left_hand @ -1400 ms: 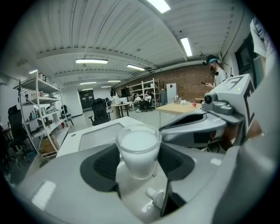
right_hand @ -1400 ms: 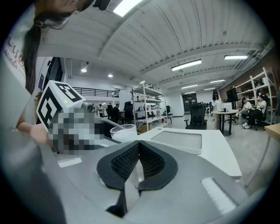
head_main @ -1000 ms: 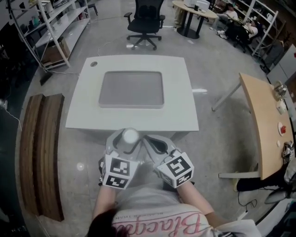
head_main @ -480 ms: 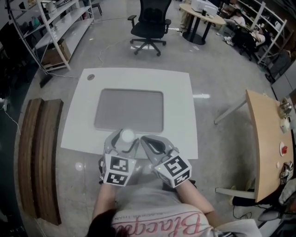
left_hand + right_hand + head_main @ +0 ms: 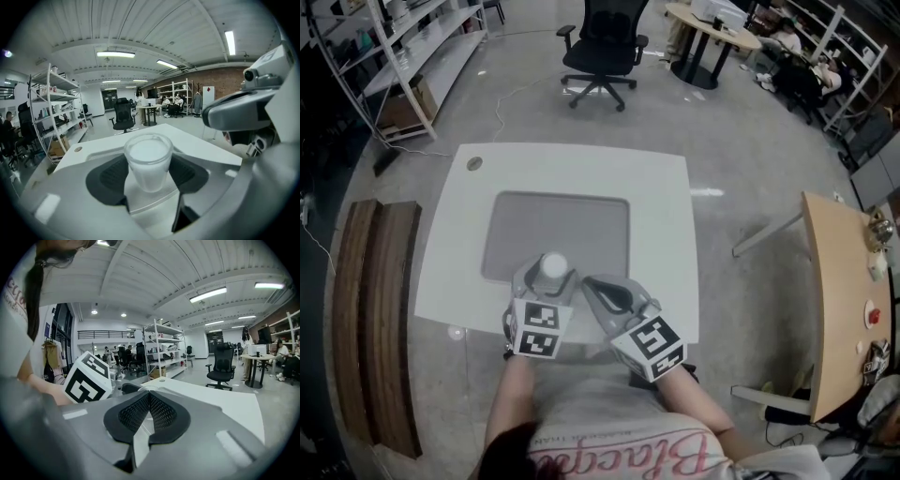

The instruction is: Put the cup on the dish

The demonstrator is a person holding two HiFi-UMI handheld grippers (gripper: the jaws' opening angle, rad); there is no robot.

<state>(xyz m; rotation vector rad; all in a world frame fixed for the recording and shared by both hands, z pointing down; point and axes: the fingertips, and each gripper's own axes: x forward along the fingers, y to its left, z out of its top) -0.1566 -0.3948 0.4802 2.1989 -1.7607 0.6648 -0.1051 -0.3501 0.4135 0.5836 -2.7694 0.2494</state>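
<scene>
A translucent white cup (image 5: 553, 265) stands upright between the pads of my left gripper (image 5: 546, 281), which is shut on it. In the left gripper view the cup (image 5: 148, 159) fills the gap between the dark pads (image 5: 108, 176). It hangs over the near edge of the grey rectangular dish (image 5: 581, 220), which lies in the middle of the white table (image 5: 666, 206). My right gripper (image 5: 602, 291) is just right of the cup, above the table's front edge. Its pads (image 5: 161, 414) meet with nothing between them.
A small round cap (image 5: 474, 164) sits in the table's far left corner. A black office chair (image 5: 602, 42) stands beyond the table, wooden benches (image 5: 375, 309) lie at the left, a wooden desk (image 5: 839, 291) at the right, and shelving (image 5: 403, 47) at the far left.
Both grippers, with the cup still held, have come forward from in front of the table to over its near edge and the dish's front rim.
</scene>
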